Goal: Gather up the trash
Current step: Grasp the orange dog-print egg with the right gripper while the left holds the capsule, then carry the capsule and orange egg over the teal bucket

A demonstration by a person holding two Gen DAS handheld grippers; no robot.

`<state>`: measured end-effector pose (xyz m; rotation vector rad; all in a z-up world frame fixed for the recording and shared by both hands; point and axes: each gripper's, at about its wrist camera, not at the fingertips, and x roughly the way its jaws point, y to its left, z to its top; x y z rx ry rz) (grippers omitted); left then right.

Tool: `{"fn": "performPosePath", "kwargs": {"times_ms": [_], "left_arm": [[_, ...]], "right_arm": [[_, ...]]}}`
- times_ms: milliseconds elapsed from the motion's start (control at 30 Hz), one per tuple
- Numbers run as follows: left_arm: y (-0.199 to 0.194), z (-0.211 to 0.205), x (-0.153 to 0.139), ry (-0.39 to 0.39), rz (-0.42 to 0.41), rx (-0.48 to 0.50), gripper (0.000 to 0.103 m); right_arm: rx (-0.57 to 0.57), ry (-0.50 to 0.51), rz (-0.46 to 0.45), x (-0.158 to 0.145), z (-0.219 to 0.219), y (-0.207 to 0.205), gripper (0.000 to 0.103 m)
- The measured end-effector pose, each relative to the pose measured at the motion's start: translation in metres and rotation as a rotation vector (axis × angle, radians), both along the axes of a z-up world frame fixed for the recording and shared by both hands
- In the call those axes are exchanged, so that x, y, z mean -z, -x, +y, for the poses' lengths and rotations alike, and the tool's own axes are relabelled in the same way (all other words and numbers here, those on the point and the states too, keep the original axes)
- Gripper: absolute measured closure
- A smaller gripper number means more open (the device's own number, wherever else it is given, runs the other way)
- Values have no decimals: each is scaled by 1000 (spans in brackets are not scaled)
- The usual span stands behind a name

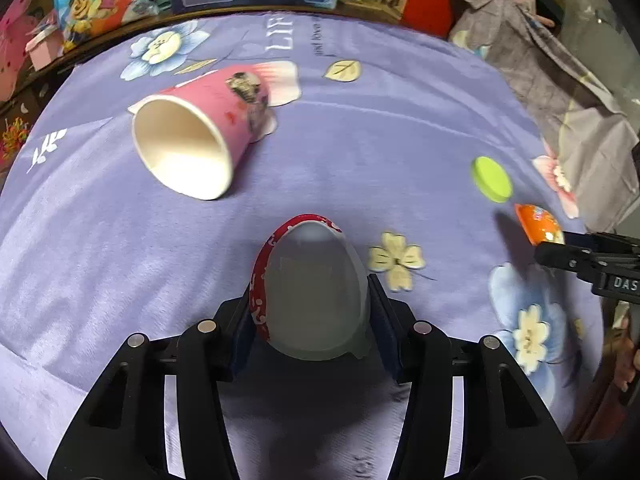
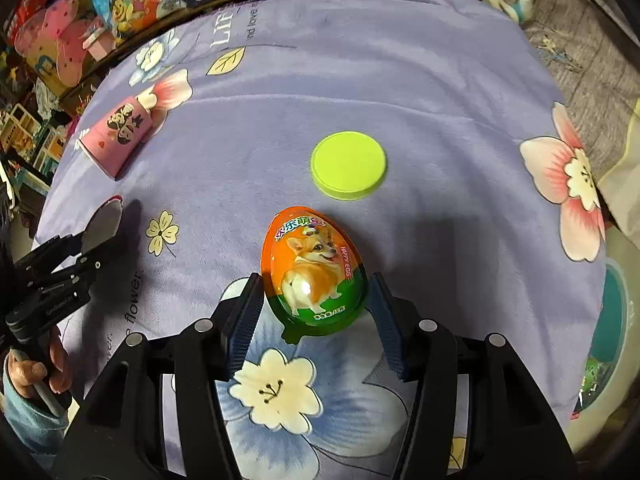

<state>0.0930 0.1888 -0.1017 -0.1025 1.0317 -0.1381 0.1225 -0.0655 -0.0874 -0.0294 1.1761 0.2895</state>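
— Holding one egg shell each: left gripper [image 1: 310, 312] clamps the red shell [image 1: 308, 288], right gripper [image 2: 314, 300] the orange one [image 2: 314, 270].
— Left on the blanket [image 1: 360, 152]?
— Pink cup [image 1: 200, 128] and green lid [image 2: 348, 165].

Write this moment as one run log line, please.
left gripper: shut on grey egg shell | right gripper: shut on orange egg shell | pink cup, green lid: on blanket

Black gripper [image 1: 308, 320], blue pads [image 2: 244, 316]
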Motion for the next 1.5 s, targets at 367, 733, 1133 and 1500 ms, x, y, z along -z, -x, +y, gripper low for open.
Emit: {"fn": "performPosePath", "kwargs": {"times_ms": [367, 733, 1133, 1500], "left_arm": [[12, -74, -32, -16, -50, 157, 51], [15, -164, -53, -42, -84, 324, 51], [22, -252, -64, -76, -90, 489, 51], [35, -337, -67, -123, -85, 629, 51]], "right_arm": [[96, -51, -50, -21, -53, 19, 51], [241, -86, -98, -37, -137, 46, 51], [398, -151, -147, -44, -226, 78, 51], [549, -201, -175, -38, -310, 111, 51]]}}
